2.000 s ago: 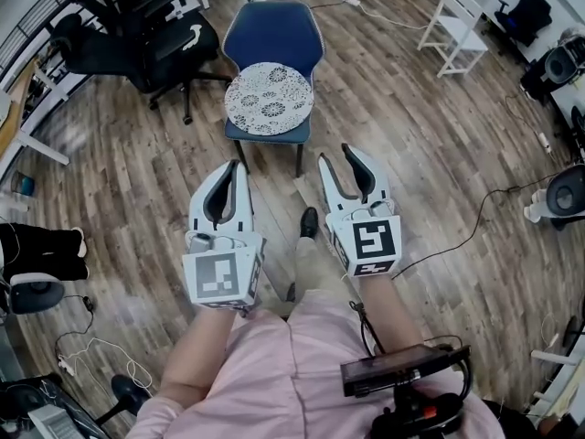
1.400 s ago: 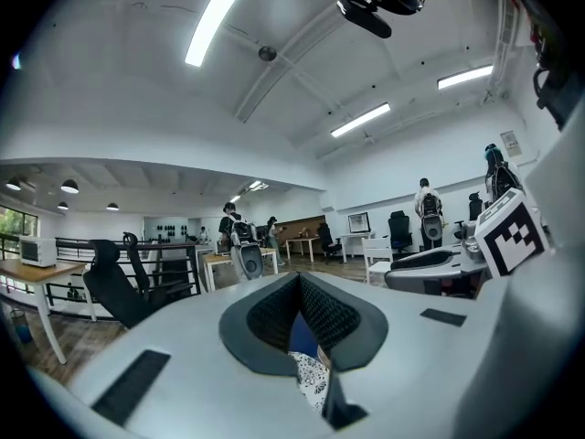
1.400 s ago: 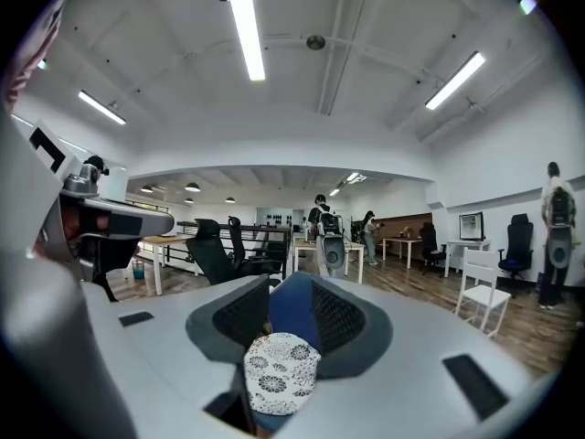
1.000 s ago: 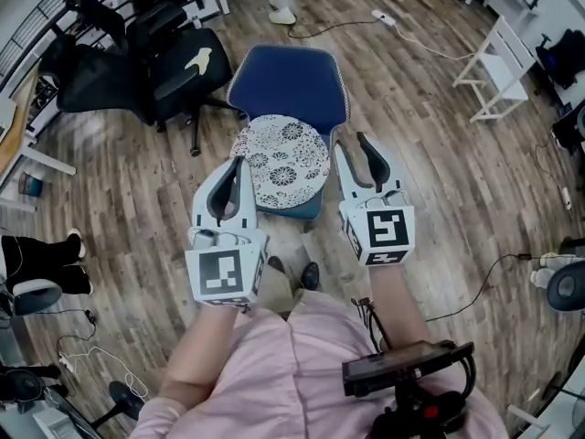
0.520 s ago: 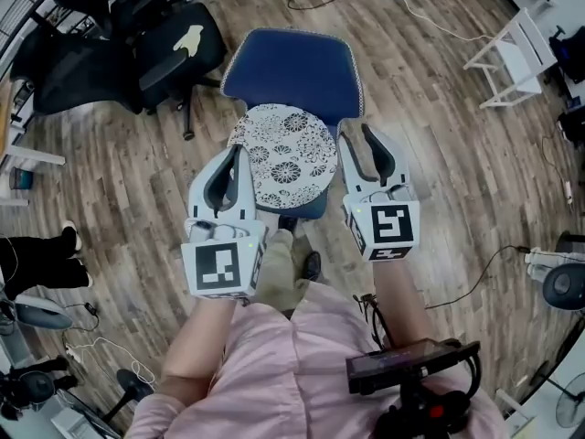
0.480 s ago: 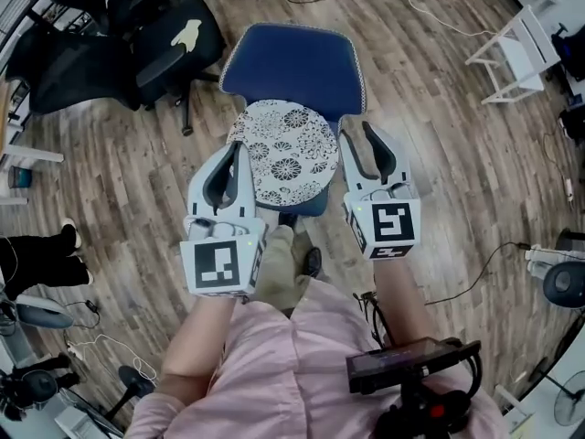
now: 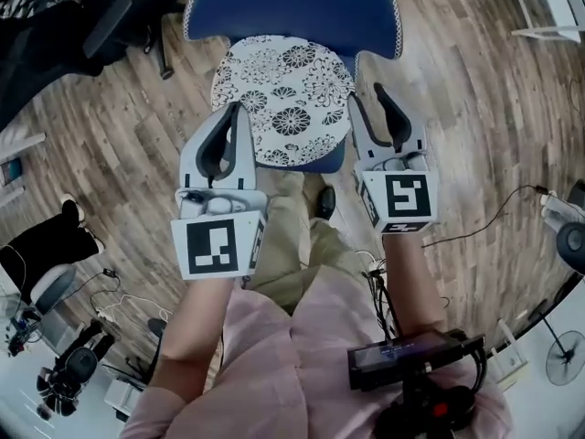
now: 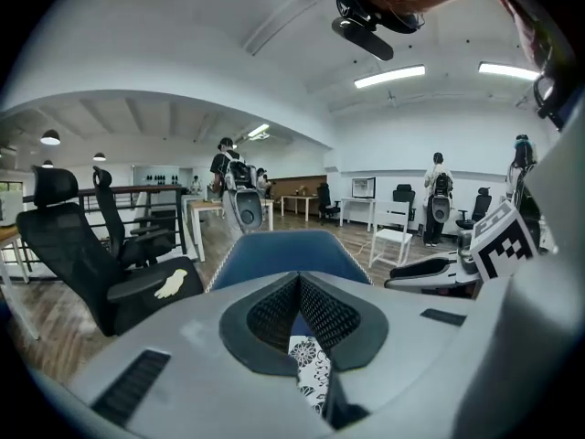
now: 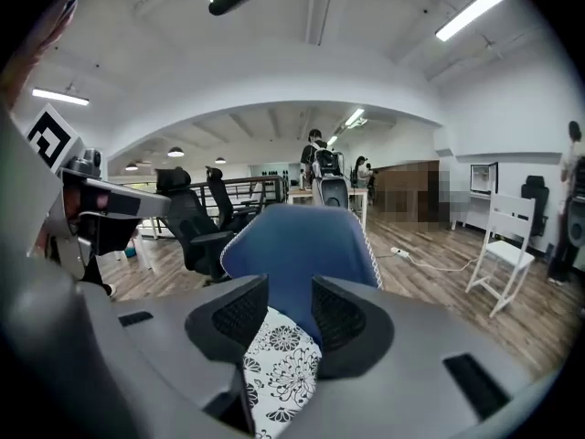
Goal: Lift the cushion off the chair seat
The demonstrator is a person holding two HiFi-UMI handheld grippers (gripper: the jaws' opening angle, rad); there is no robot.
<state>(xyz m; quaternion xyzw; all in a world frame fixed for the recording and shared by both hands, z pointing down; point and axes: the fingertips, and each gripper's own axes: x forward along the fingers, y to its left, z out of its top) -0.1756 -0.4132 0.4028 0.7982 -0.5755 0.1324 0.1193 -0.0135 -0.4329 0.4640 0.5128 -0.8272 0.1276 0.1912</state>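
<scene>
Jaws of the left gripper (image 7: 234,110) are pressed together at the tips with nothing between them; the right gripper (image 7: 367,96) has its jaws apart and empty. Between both grippers the round floral cushion (image 7: 283,99) lies flat on the blue chair (image 7: 292,7) seat, its edges just beside the tips.

Cushion (image 7: 283,99): round, flat and thin, white fabric with a black floral print all over. It lies flat and face up on the seat of the chair (image 7: 292,7), roughly centred side to side and covering most of the seat. A strip of blue seat front shows under its near rim. Chair: blue upholstery with pale speckled piping along the backrest edge. The backrest stands upright behind the cushion.
</scene>
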